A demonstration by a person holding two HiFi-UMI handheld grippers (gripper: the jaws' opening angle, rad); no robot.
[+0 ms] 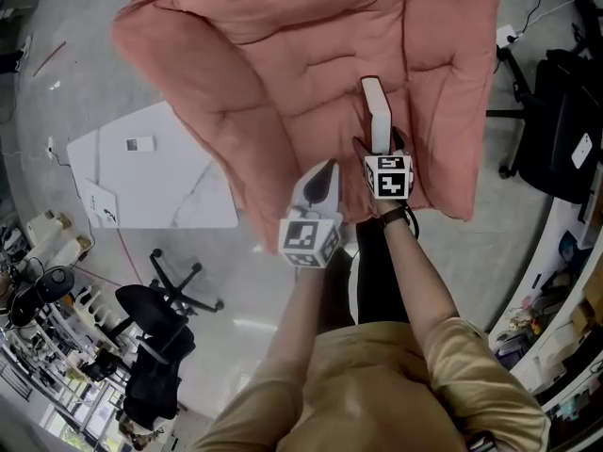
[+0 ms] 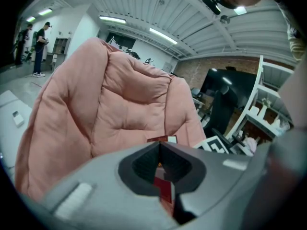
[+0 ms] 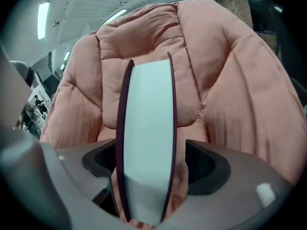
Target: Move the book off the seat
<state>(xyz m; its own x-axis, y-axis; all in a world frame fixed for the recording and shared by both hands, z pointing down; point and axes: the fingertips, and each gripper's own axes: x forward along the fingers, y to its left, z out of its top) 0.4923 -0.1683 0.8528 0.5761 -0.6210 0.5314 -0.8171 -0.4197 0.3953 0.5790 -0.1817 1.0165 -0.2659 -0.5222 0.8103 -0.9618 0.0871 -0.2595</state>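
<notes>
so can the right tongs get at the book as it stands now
Likely yes: the book stands on edge between the open right tongs, on the pink seat, with nothing blocking; closing should catch it.

In the head view the right gripper [image 1: 379,149] hides the lower end of the book [image 1: 375,109], the pink seat cushion [image 1: 283,55] runs off the top edge, and the left gripper [image 2: 159,146], jaws closed, covers most of the book.

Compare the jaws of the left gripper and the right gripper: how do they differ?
The left gripper has jaws together and stops short of the book. The right gripper has jaws apart, with the book standing on edge between them. Both point at the pink seat cushion.
</notes>
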